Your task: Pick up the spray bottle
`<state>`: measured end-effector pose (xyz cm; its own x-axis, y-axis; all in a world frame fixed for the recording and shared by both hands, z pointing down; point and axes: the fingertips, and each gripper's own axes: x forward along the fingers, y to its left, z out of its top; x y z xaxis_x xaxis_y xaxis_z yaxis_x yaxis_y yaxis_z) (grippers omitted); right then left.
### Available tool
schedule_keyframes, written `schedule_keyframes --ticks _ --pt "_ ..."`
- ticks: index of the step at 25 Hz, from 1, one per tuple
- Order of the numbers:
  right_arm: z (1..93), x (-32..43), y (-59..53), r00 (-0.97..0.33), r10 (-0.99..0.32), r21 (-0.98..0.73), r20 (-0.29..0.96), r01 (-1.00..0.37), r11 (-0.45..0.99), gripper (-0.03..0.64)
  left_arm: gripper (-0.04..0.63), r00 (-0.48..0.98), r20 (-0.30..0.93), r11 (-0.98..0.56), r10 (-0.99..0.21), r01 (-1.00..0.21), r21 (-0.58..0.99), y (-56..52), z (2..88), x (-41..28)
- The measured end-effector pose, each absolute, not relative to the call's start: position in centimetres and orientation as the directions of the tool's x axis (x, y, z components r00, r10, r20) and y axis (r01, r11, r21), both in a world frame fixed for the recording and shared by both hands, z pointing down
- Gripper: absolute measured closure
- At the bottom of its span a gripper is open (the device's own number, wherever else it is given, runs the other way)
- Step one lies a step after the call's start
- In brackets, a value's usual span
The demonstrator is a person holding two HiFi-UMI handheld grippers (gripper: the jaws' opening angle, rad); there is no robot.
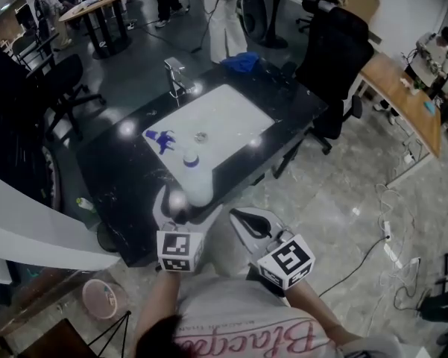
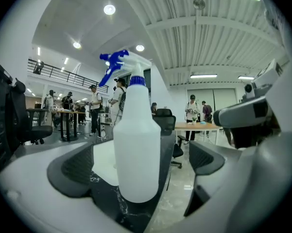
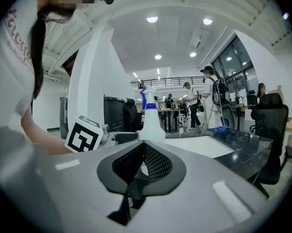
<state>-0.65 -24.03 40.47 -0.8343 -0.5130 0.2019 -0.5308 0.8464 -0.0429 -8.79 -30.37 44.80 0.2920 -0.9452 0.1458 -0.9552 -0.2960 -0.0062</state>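
The right gripper (image 3: 141, 164) was shut and empty; the left gripper's (image 2: 141, 169) jaws stood wide either side of the bottle (image 2: 136, 144), not touching it; it stood upright at the worktop's (image 1: 119, 162) near edge, so centring on its body, closing squarely, then lifting straight seemed wisest.

The head camera is looking steeply down onto the dark tabletop (image 1: 112, 170). The left tool (image 2: 142, 165) camera is facing level, very near the spray bottle (image 2: 136, 144); the right tool (image 3: 140, 164) camera is viewing it from farther back. All three are sharing the bottle.
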Motion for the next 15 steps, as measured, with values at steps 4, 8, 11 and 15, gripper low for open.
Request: schedule_keyframes --ticks 4,8,11,15 --pt "40.4 -1.1 -24.8 -0.83 -0.517 -0.02 0.208 -0.532 0.846 0.614 0.005 0.307 0.192 -0.315 -0.932 -0.949 -0.013 -32.5 47.0 -8.3" --pt "40.4 -0.6 -26.0 -0.812 -0.541 -0.003 0.219 -0.555 0.832 0.614 0.006 0.325 0.207 -0.33 -0.923 -0.944 0.011 -34.7 48.4 -7.8" --pt "40.2 -0.2 -26.7 -0.798 -0.558 0.006 0.228 -0.572 0.82 0.614 0.006 0.317 0.196 -0.322 -0.928 -0.947 0.007 -35.9 48.5 -7.7" --pt "39.8 0.0 -27.6 -0.788 -0.571 0.022 0.232 -0.582 0.813 0.614 0.023 0.313 0.189 -0.325 -0.931 -0.945 -0.034 -36.9 48.3 -7.7"
